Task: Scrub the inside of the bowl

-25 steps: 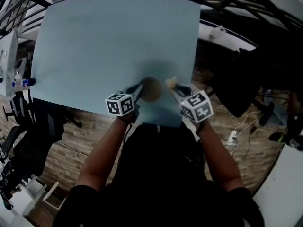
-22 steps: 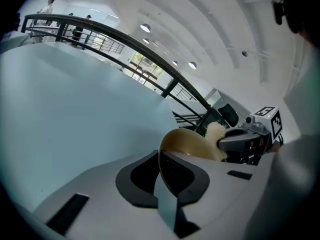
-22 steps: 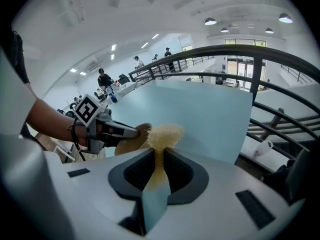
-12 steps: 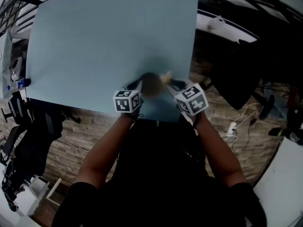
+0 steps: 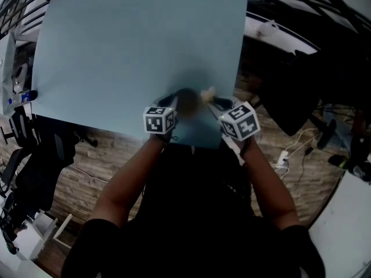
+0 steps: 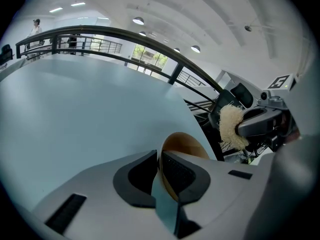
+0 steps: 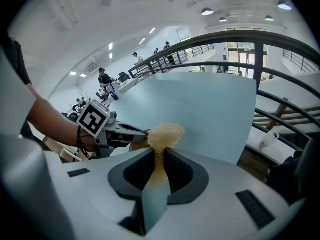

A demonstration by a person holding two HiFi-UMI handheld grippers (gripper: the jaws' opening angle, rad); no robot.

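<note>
Steadying the bowl [image 6: 184, 145] near the table's [image 5: 139, 45] front edge, we pinch its rim in the left tool [image 6: 158, 170], whose jaws have just eased wider. The right tool [image 7: 159, 165] clamps the scrubber [image 7: 165, 134]. Next, we judge, the scrubber must drop inside the bowl and rub.

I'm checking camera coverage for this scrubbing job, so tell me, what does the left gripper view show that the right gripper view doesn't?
Left gripper view only: the left gripper with its jaws on the rim of the brown bowl, having just been opening a little with the rim between them, and the bowl's hollow inside. Right gripper view only: the right gripper with its jaws shut on the fibrous scrubber, and the person's left forearm. Both: the pale blue table, the scrubber, and the opposite gripper.
</note>
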